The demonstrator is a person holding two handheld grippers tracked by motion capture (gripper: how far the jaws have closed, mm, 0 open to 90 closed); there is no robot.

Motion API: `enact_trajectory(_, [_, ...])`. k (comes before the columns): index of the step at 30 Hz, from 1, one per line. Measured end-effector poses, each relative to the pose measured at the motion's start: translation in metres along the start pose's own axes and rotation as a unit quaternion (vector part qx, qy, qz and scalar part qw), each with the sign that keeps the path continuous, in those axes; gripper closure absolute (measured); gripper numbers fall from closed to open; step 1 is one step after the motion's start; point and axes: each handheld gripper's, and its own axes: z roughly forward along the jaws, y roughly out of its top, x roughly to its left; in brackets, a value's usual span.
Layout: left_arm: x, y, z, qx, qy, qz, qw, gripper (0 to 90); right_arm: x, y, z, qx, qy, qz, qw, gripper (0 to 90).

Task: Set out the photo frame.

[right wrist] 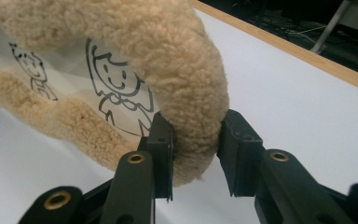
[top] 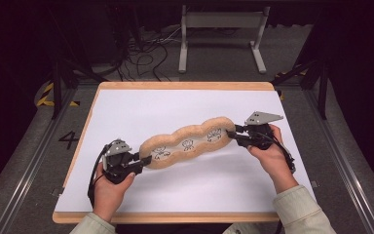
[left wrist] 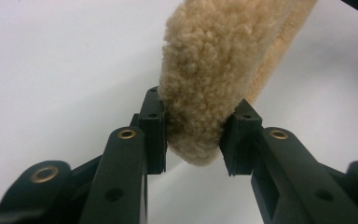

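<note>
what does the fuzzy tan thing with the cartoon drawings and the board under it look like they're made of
The long tan three-lobed fleece cushion looks like curly sherpa-type pile, matte, round smooth white panels printed with line drawings. The white-topped wood-edged board looks like pale wood or laminate with a matte white surface.

Fleece mat [top: 187, 141] between both claws
</note>
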Motion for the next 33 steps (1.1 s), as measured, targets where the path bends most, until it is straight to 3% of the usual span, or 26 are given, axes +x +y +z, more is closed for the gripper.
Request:
enact_trajectory(2, [0.003, 0.002, 0.002, -0.003, -0.001, 0.006, 1.0000, 66.1, 0.001, -0.002, -0.003, -0.001, -0.002, 0.002, 1.0000, 67.6])
enact_trajectory(3, [0.002, 0.003, 0.003, 0.001, -0.009, -0.002, 1.0000, 66.1, 0.003, -0.004, -0.005, -0.002, -0.004, 0.004, 1.0000, 67.5])
enact_trajectory(4, [0.004, 0.004, 0.005, -0.002, -0.005, 0.008, 0.9999, 66.1, 0.004, -0.007, -0.008, -0.004, -0.006, 0.007, 1.0000, 67.6])
enact_trajectory(8, [0.007, 0.008, 0.012, -0.005, -0.003, 0.018, 0.9998, 66.2, 0.010, -0.016, -0.017, -0.019, -0.014, 0.017, 0.9996, 67.5])
enact_trajectory(15, [0.009, 0.017, 0.028, -0.005, -0.018, 0.045, 0.9988, 65.9, 0.012, -0.033, -0.030, -0.022, -0.031, 0.039, 0.9985, 67.4])
enact_trajectory(21, [0.014, 0.020, 0.046, -0.002, -0.028, 0.048, 0.9985, 63.9, 0.013, -0.046, -0.033, -0.014, -0.036, 0.049, 0.9981, 67.0])
enact_trajectory(25, [0.019, 0.019, 0.058, 0.018, -0.030, 0.048, 0.9982, 61.9, 0.015, -0.054, -0.030, 0.000, -0.033, 0.054, 0.9980, 66.8])
enact_trajectory(33, [0.020, 0.019, 0.062, 0.022, -0.038, 0.042, 0.9982, 61.2, 0.014, -0.065, -0.024, 0.022, -0.026, 0.066, 0.9973, 66.3])
